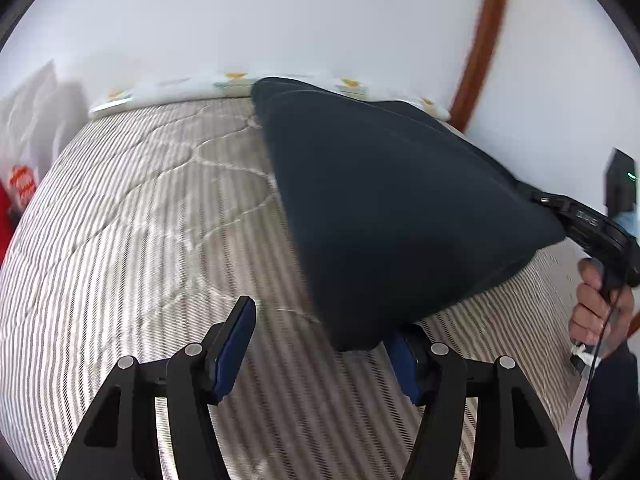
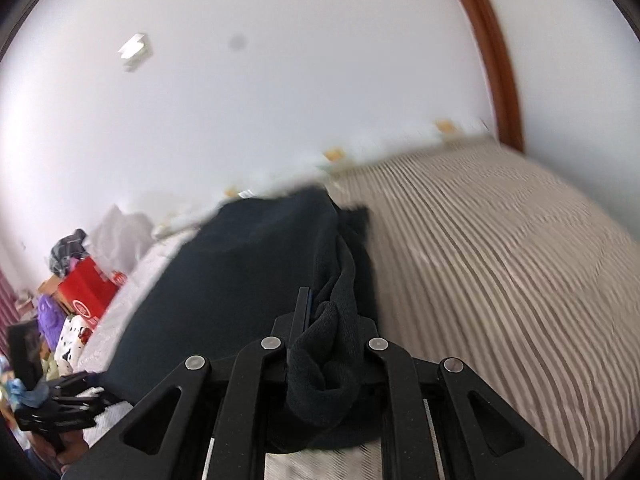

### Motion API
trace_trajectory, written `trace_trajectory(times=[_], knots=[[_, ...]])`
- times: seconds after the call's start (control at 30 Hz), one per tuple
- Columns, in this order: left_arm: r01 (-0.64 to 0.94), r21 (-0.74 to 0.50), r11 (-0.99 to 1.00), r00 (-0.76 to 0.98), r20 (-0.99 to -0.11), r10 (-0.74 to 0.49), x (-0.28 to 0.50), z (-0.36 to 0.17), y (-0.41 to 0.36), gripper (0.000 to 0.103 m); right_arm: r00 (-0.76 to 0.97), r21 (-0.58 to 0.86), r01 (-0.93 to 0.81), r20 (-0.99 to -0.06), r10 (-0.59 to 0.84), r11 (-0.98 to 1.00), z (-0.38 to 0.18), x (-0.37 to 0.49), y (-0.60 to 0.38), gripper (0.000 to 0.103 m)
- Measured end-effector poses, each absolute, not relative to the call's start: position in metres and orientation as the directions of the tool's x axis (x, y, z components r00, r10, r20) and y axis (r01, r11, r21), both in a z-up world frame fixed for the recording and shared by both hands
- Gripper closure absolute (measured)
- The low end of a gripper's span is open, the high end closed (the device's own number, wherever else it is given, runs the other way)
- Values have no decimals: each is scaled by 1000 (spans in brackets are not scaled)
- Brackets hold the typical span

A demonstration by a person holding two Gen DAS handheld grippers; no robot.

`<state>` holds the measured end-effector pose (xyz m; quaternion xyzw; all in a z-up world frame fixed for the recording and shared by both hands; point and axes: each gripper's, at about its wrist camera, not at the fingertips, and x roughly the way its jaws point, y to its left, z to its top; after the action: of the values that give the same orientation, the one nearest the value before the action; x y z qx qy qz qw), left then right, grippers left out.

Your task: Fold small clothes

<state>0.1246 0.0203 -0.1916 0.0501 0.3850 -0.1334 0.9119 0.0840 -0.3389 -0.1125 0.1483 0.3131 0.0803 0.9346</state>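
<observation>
Left gripper: jaws are held wide apart, blue pads facing inward. The lower corner of the garment hangs just at the right-hand finger; whether it is touched cannot be told. Nothing is pinched between the fingers.

Right gripper: jaws are closed on a bunched fold of the garment, with cloth wadded between and behind the fingers. In the left view this gripper is seen at the garment's far corner, with the hand on its handle and a cable trailing below.

Garment: dark navy, soft knit. It is stretched in the air above the mattress as a taut sheet, its far edge reaching the mattress's far end.

Mattress: quilted, grey and white stripes, with curved stitching lines. A pale cloth with orange marks is laid along its far edge.

Beyond the mattress, a plain white wall is seen. A curved brown wooden strip runs up the wall past the mattress's far right corner.

In the right view, clutter is piled off the mattress's left side: a red box, a purple item and a spotted white cloth. Much of that view is blurred.
</observation>
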Motion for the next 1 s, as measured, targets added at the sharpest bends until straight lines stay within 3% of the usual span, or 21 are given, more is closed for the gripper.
trace_trajectory(times=[0.1,0.3,0.4,0.57,0.87,1.0], knots=[[279,50,959,685,-710,-162,123,-193,11,43,765,362,-39,-589,261,931,-124,89,-347,91],[284,3,959,692,-693,-202,111,-180,21,43,755,245,-45,-626,193,968,-109,88,-332,79],[290,-57,955,689,-680,-250,103,-169,28,42,781,190,-30,-608,142,981,-99,75,-333,79],[275,-18,961,734,-642,-222,110,-152,22,41,712,157,-12,-692,119,988,-126,69,-342,80],[226,-19,974,654,-739,-166,149,-181,18,38,730,200,-60,-660,180,978,-87,76,-344,79],[223,-37,974,666,-724,-180,148,-169,20,38,690,238,-66,-691,217,969,-101,98,-336,81]])
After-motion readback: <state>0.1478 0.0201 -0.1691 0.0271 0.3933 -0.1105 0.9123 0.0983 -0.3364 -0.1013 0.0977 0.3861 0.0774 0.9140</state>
